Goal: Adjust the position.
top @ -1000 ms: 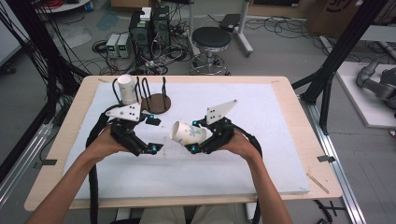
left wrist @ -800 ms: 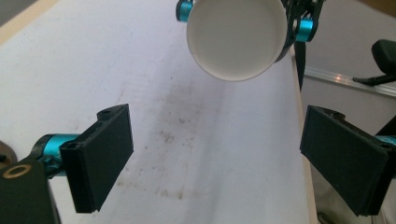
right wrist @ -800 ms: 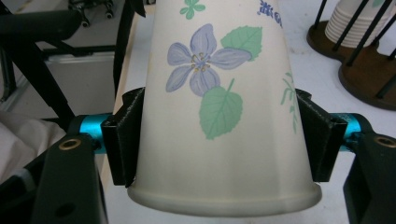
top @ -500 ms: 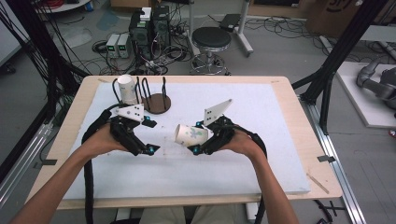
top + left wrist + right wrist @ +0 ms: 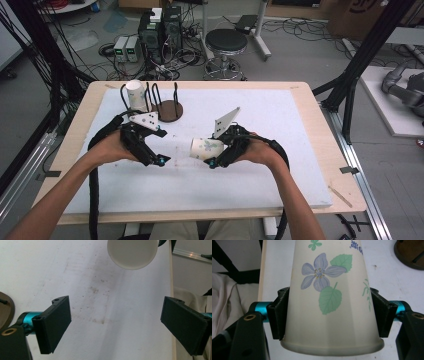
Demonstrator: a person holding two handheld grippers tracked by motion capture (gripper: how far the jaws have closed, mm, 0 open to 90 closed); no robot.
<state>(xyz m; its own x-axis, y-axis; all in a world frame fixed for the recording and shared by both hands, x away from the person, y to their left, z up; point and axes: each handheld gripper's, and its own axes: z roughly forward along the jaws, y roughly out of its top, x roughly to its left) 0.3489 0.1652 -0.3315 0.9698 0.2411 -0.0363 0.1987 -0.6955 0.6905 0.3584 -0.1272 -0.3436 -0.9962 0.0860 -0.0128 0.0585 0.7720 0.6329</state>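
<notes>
The right gripper [image 5: 212, 161] is clamping a paper cup [image 5: 205, 148] near its rim, and the cup is lying on its side in the air just above the middle of the white table [image 5: 280, 125], its base pointing toward the left gripper [image 5: 157, 161]. In the right gripper view, both black jaws are pressing flat against the cup's [image 5: 329, 302] opposite walls, the blue flower and green leaves printed on it are facing the camera, and the rim is sitting at the bottom edge. Across the gap, the left gripper is hanging over the table with its jaws spread wide and nothing between them; in the left gripper view the two pads are standing far apart above the stained white surface, and the cup's [image 5: 132, 253] round base is looking straight back from the top of the picture, apart from those pads. At the table's far left, a second paper cup [image 5: 136, 95] is standing in a wire rack [image 5: 162, 92] on a round wooden base [image 5: 170, 111]. Both of the person's hands are wrapping around the gripper bodies, with black cables trailing back along the forearms.
</notes>
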